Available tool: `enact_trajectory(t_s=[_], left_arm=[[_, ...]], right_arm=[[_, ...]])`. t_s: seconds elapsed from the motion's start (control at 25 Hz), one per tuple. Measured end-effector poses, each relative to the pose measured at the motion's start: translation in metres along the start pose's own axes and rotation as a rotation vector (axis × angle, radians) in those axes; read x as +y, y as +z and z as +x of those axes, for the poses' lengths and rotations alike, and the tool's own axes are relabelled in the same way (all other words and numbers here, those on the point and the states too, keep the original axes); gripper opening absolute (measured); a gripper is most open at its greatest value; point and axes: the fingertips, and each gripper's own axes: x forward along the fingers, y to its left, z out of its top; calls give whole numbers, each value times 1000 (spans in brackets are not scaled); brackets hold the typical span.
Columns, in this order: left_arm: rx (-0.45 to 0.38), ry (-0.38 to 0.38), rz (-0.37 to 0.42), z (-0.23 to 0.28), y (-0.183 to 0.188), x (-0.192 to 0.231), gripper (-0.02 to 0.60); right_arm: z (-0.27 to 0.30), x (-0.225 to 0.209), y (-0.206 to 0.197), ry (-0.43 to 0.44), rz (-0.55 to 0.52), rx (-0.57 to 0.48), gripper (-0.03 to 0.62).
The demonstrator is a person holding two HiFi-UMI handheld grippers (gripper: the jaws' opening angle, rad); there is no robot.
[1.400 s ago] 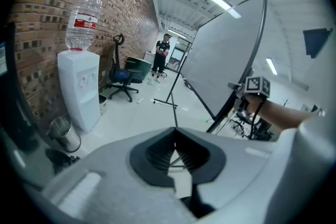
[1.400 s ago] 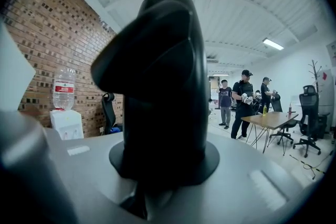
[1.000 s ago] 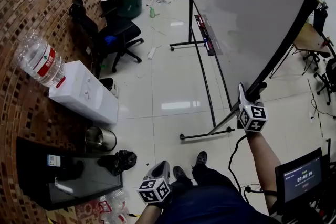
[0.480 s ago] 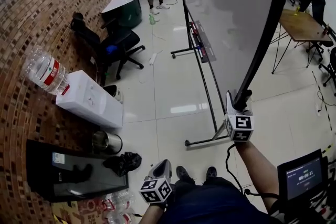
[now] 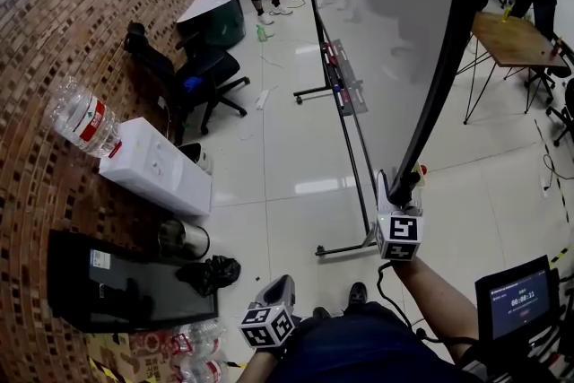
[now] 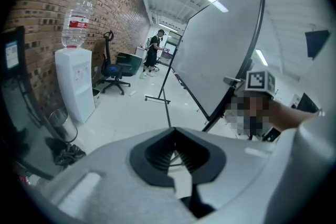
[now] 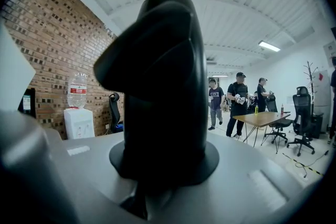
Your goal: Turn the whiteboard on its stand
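My right claw has the whiteboard by its black edge; my left claw is idle.

The right gripper (image 5: 400, 191) is clamped narrow on the dark frame at the low corner of the whiteboard (image 5: 395, 31), which fills its own camera (image 7: 163, 86). The board rises tilted, up and away from that claw, with the stand (image 5: 345, 247) foot on the floor just below it. My left gripper (image 5: 272, 293) hangs low by my legs, well apart from the board, jaws pressed together on nothing (image 6: 176, 157). A water dispenser (image 5: 157, 168) stands far off to its left.
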Motion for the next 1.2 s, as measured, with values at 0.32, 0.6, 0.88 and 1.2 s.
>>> enact_trajectory(t_s=[0.32, 0.6, 0.88, 1.2], left_arm=[[-4, -84, -7, -10, -18, -9, 6], [44, -118, -54, -34, -61, 4, 6], [53, -102, -51, -54, -74, 18, 6], [-16, -26, -16, -75, -57, 2, 6]], right_arm=[[-41, -9, -4, 3, 12, -11, 95], [-81, -4, -5, -23, 19, -6, 95], [-106, 3, -7, -25, 14, -12, 96], [-123, 20, -12, -24, 6, -8, 95]])
